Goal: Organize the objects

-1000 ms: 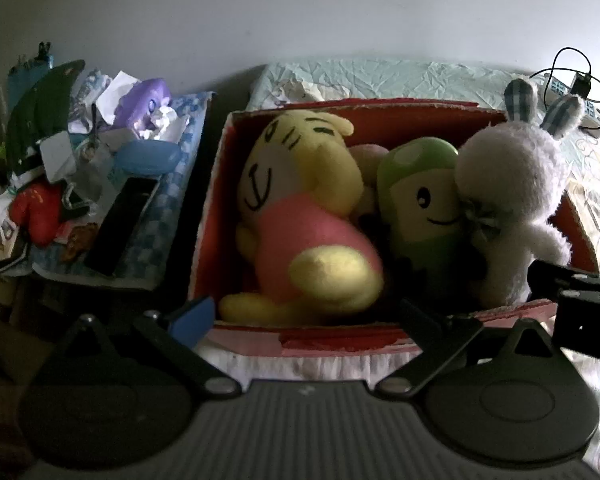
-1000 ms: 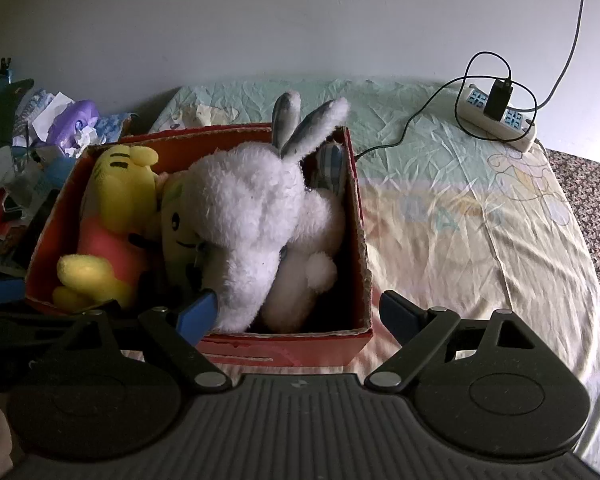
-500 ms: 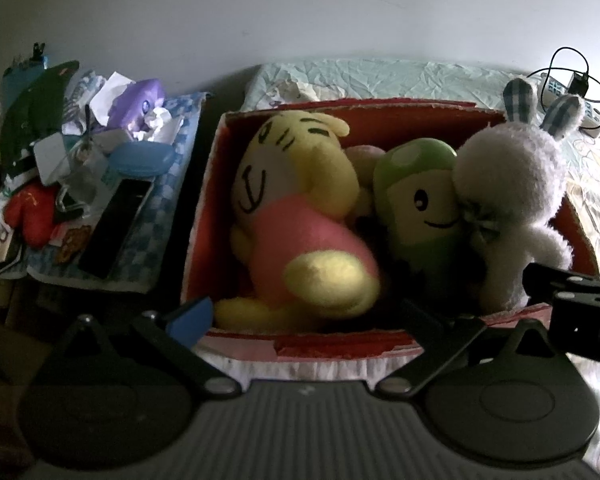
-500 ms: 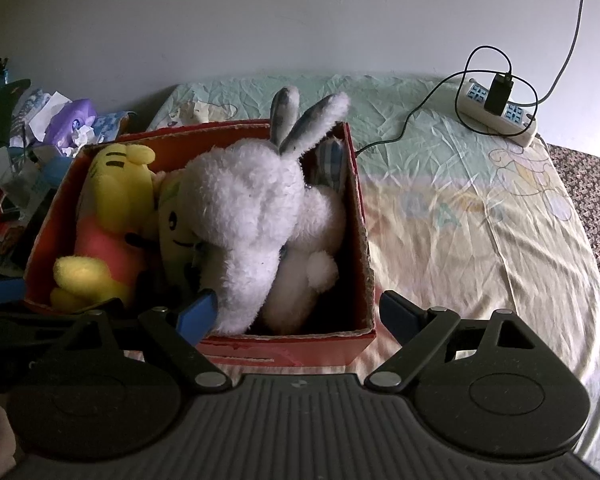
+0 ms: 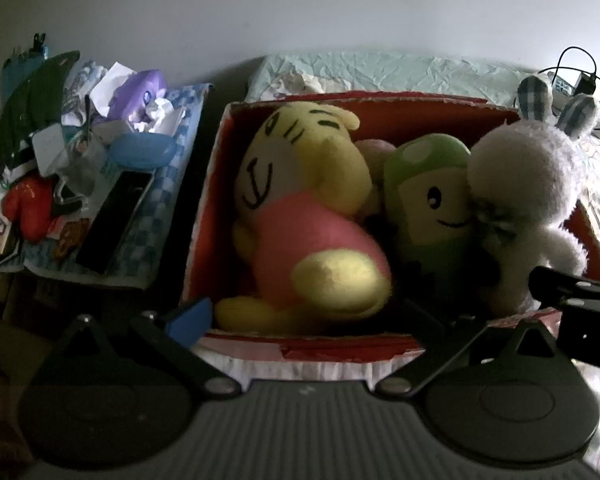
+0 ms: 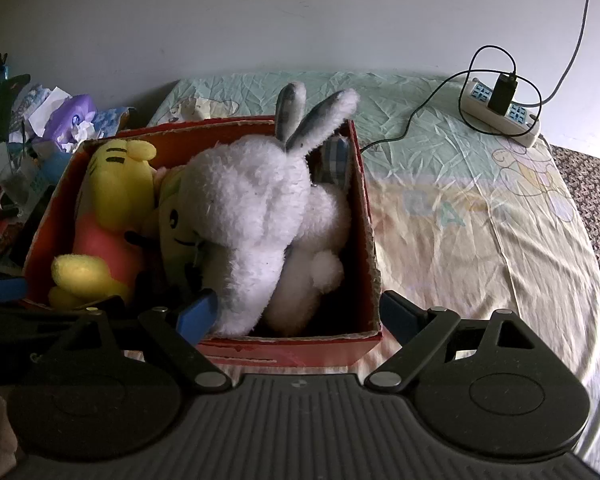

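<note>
**Rabbit riding high at the box's right end**

You are holding both grippers, the left gripper (image 5: 300, 312) and the right gripper (image 6: 296, 312), spread apart and empty at the near wall of the red box (image 6: 356, 168). The white rabbit (image 6: 252, 208) is sitting crammed at the right, leaning on the green plush (image 5: 432, 204) beside the yellow plush (image 5: 300, 200). Nudging that wall risks tipping the rabbit out onto the bedsheet (image 6: 460, 216).

One red cardboard box (image 6: 364, 216) holds three clearly visible plush toys: one yellow plush with a pink body (image 5: 300, 216), one green plush with a smiling face (image 5: 432, 200), and one white plush rabbit (image 6: 244, 208). One white power strip (image 6: 504, 116) carries one black plug (image 6: 503, 94). Two grippers show, one per view.
</note>
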